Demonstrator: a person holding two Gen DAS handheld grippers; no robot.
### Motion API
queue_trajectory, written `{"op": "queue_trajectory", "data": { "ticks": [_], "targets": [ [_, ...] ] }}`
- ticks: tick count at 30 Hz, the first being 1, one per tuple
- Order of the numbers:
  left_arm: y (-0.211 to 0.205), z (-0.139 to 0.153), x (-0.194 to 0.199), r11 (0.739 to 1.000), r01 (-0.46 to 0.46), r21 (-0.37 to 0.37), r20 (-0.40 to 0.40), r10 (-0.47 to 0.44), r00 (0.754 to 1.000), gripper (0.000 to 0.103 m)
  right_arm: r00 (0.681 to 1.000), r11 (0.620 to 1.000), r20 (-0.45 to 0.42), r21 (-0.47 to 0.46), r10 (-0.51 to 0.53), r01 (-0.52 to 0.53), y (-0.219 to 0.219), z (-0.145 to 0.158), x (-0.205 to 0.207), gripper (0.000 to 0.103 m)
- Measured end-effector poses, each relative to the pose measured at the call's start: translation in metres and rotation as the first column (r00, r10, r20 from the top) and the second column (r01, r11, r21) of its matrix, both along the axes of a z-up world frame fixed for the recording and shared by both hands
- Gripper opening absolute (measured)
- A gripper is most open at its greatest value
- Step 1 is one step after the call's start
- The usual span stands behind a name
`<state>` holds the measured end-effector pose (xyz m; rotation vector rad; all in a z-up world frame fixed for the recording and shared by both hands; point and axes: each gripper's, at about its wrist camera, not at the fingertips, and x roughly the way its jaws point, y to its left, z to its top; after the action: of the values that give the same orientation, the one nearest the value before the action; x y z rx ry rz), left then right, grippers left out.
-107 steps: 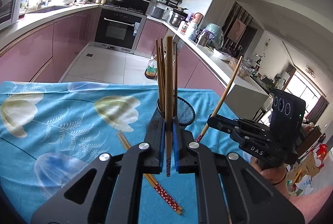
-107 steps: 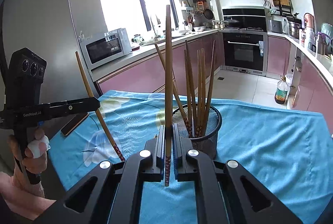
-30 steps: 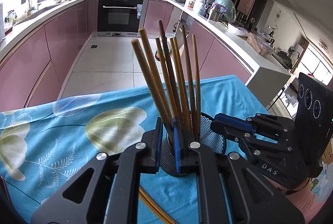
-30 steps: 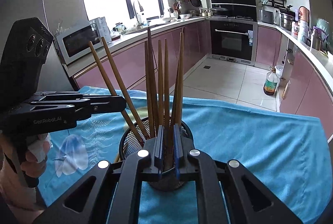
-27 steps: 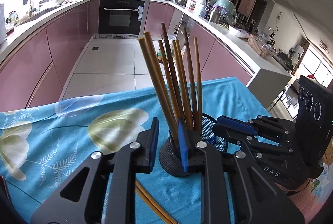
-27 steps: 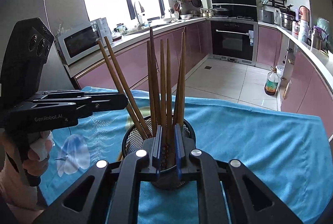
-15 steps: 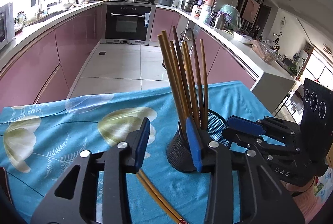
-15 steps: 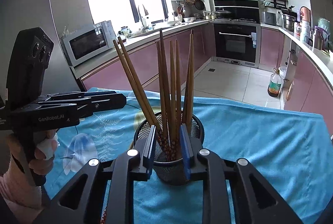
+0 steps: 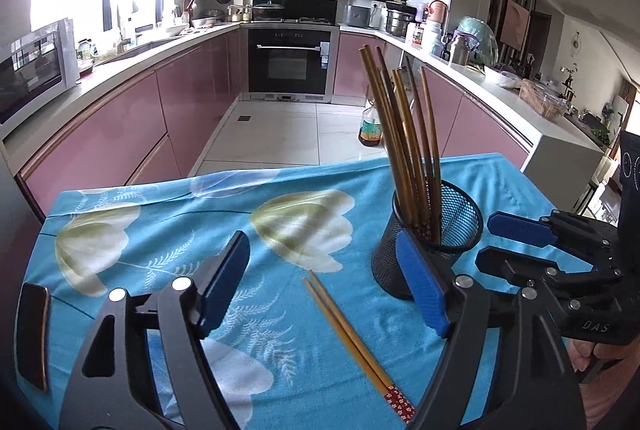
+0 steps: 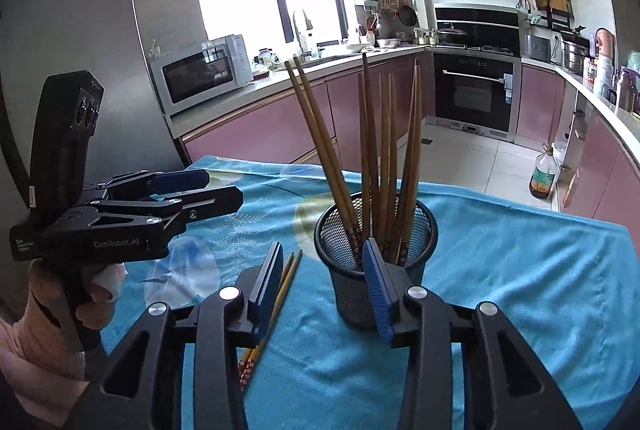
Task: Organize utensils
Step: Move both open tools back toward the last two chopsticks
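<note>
A black mesh cup (image 9: 460, 226) (image 10: 348, 294) stands on the blue flowered cloth with several wooden chopsticks (image 9: 404, 134) (image 10: 384, 150) upright in it. A loose pair of chopsticks (image 9: 352, 338) (image 10: 280, 294) lies flat on the cloth beside the cup. My left gripper (image 9: 320, 242) (image 10: 224, 188) hovers over this pair, its jaws opening wide with nothing pressed between them. My right gripper (image 10: 322, 248) (image 9: 486, 240) is just in front of the cup. Its jaws are opening too, and the pads grip nothing.
A dark flat phone-like object (image 9: 32, 334) lies at the cloth's left edge. The table (image 9: 516, 182) ends shortly behind the cup. Beyond it are the tiled floor with an oil bottle (image 9: 370, 128), pink cabinets and a microwave (image 10: 196, 74).
Both grippers were shut on a chopstick standing in the cup. Both have let go, opened and drawn back from the cup. The left view swung left, so the loose pair is now between its fingers.
</note>
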<state>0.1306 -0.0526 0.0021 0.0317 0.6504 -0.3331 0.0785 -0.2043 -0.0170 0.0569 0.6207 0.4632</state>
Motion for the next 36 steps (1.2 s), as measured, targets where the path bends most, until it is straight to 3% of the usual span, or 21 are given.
{"op": "queue_trajectory", "data": {
  "ticks": [11, 15, 30, 36],
  "targets": [
    [0.039, -0.049, -0.022, 0.995, -0.075, 0.062, -0.09, 0.081, 0.993, 0.078, 0.983, 0.992, -0.162, -0.07, 0.091, -0.104, 0.047, -0.057, -0.008, 0.046],
    [0.046, -0.066, -0.024, 0.995, -0.085, 0.049, -0.137, 0.091, 0.986, 0.078, 0.974, 0.991, -0.207, -0.074, 0.096, -0.114, 0.056, -0.072, -0.009, 0.046],
    [0.045, -0.082, -0.024, 0.998, -0.064, 0.023, -0.179, 0.067, 0.981, 0.077, 0.97, 0.984, -0.238, -0.153, 0.055, -0.094, 0.066, -0.087, -0.01, 0.039],
    [0.034, -0.086, -0.024, 1.0, -0.023, 0.017, -0.195, 0.026, 0.98, 0.077, 0.969, 0.987, -0.246, -0.144, 0.028, -0.065, 0.059, -0.087, -0.007, 0.036]
  ]
}}
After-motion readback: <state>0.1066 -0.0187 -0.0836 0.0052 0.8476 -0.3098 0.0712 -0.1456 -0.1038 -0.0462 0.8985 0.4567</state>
